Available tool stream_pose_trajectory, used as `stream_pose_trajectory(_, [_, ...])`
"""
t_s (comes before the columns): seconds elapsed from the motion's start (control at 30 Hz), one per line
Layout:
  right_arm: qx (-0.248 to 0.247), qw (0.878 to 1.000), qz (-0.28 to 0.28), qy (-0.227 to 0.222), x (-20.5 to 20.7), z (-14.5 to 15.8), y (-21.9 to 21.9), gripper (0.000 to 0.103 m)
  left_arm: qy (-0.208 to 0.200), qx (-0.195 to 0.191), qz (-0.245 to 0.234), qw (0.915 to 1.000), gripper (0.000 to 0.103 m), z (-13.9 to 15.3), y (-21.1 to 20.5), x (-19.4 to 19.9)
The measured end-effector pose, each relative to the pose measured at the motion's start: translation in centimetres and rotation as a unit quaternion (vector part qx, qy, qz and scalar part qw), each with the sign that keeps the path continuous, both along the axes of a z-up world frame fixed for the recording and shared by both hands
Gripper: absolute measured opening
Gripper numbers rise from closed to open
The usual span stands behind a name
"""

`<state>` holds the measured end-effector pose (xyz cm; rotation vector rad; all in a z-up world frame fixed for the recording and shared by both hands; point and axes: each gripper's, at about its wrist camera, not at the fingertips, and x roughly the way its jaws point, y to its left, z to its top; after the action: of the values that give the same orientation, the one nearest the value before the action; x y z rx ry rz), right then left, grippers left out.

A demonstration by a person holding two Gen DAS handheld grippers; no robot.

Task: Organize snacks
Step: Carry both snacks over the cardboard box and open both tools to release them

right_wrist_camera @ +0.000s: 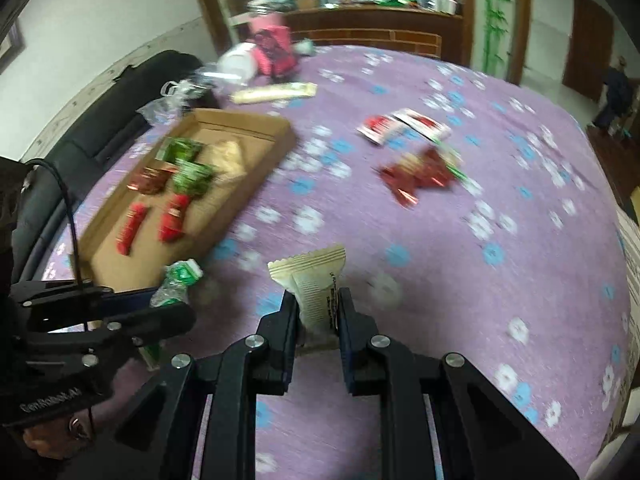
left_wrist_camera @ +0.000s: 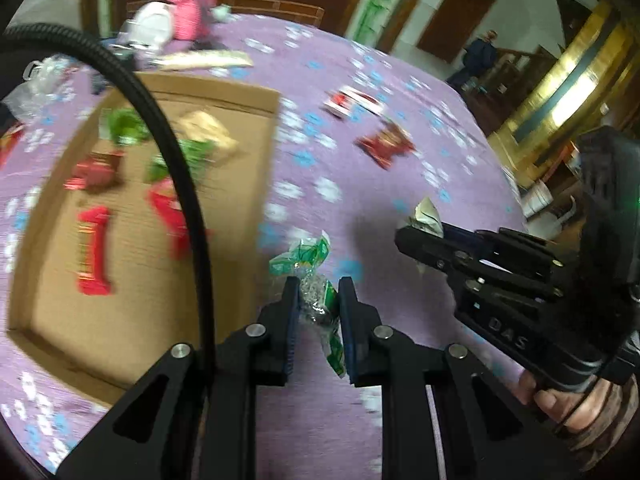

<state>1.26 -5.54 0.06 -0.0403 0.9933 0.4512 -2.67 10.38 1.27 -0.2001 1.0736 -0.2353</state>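
Note:
My left gripper [left_wrist_camera: 319,286] is shut on a green-and-clear snack packet [left_wrist_camera: 316,280], held above the purple tablecloth just right of the cardboard tray [left_wrist_camera: 240,92]. It also shows in the right wrist view [right_wrist_camera: 176,280]. My right gripper [right_wrist_camera: 318,296] is shut on a cream snack packet [right_wrist_camera: 316,284]; in the left wrist view the right gripper [left_wrist_camera: 416,236] sits to the right with that packet [left_wrist_camera: 426,214] sticking out. The tray [right_wrist_camera: 256,120] holds red, green, dark red and tan snacks.
On the floral purple cloth lie a red packet [right_wrist_camera: 420,176] and red-and-white packets [right_wrist_camera: 400,126]. A long cream pack [right_wrist_camera: 276,92], a white plate [right_wrist_camera: 240,62], a pink object [right_wrist_camera: 274,50] and plastic bags sit at the far end. A cable [left_wrist_camera: 176,160] crosses the left view.

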Motion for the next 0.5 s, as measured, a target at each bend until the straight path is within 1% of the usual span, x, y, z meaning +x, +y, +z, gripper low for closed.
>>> stream_pose_trajectory(0.17, [0.013,0.999,0.047,-0.008,0.6,1.0,5.5,0.017,-0.016,0.029,0.052,0.9981,0.021,0.5,5.3,0.5])
stream_pose_trajectory(0.2, [0.014,0.998,0.056,-0.009,0.7,1.1,6.7,0.017,-0.018,0.040,0.062,0.9971,0.021,0.5,6.5,0.8])
stream_pose_trajectory(0.33, [0.027,0.997,0.077,0.004,1.3,0.7,10.2,0.017,-0.022,0.066,0.087,0.9937,0.021,0.2,9.3,1.4])
stream_pose_trajectory(0.5, [0.017,0.995,0.094,0.018,2.0,-0.6,13.8,0.017,-0.013,0.079,0.108,0.9910,0.021,-0.7,11.5,2.0])
